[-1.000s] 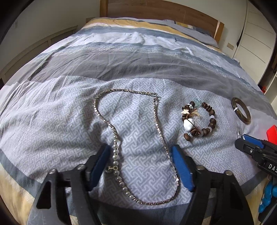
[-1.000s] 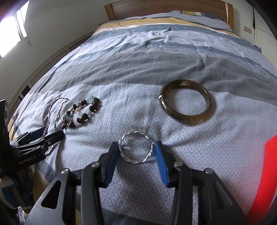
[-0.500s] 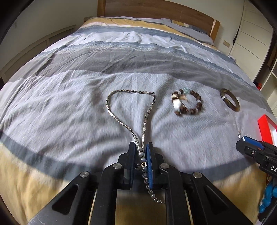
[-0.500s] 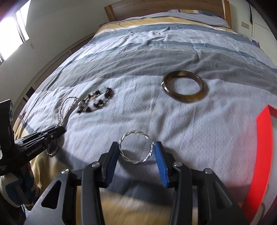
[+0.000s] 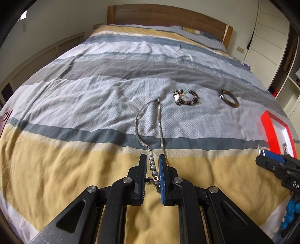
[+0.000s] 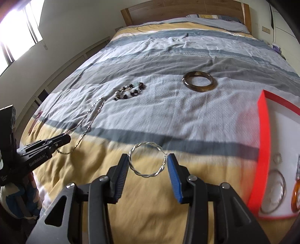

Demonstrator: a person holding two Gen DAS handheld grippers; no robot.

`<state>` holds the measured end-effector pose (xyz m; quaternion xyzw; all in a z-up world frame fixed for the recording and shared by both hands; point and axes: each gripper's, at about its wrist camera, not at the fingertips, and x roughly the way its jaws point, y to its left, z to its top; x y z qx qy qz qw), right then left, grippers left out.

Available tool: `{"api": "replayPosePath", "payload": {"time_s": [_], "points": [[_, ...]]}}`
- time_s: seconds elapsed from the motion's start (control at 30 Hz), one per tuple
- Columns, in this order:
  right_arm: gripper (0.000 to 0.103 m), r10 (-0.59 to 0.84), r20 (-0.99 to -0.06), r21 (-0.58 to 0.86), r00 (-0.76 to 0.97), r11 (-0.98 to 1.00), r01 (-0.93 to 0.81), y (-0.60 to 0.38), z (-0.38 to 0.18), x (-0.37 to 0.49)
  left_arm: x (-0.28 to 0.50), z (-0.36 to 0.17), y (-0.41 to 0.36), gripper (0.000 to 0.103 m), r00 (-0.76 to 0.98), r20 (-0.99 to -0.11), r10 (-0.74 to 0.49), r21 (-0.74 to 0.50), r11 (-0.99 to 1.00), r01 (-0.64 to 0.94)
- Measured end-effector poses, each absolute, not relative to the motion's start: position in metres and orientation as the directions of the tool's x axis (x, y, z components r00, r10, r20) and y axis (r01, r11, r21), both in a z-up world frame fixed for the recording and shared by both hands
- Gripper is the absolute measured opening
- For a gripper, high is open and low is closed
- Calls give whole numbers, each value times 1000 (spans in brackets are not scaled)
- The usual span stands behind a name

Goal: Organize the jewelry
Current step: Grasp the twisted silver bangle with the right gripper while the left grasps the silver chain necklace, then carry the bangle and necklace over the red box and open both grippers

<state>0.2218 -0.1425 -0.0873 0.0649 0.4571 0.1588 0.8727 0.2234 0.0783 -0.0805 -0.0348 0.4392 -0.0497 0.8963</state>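
Note:
My left gripper is shut on the beaded end of a long silver necklace, whose chain trails away across the bedspread. From the right wrist view that same necklace stretches out from the left gripper. My right gripper is shut on a twisted silver bangle, held above the yellow band of the cover. A brown bead bracelet and a dark amber bangle lie farther up the bed. The right gripper shows at the left view's right edge.
A red-rimmed white tray sits at the right with several rings and bangles in it. The striped bedspread runs to a wooden headboard. White wardrobe doors stand at the right, a window at the left.
The left gripper closed on the necklace's beaded end and pulled back, dragging the chain straight. Both grippers drew back and rose from the bed; the red tray came into view on the right.

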Motion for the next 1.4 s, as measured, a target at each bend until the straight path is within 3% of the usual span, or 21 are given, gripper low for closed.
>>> {"api": "replayPosePath", "payload": {"time_s": [0.67,1.03,1.4], "points": [[40,336,-658,301,674,938,-173,-209,-17,153,174,38,11,12,725,-652,-222,-98,973,210],[40,251,-640,304,726,951,-61,-302,-11,140,185,98,-118,12,700,-590,-401,-106,899,426],[40,104,-687,215,719,975,64,-403,-24,178,239,90,-271,12,612,-585,-532,-103,798,594]]}}
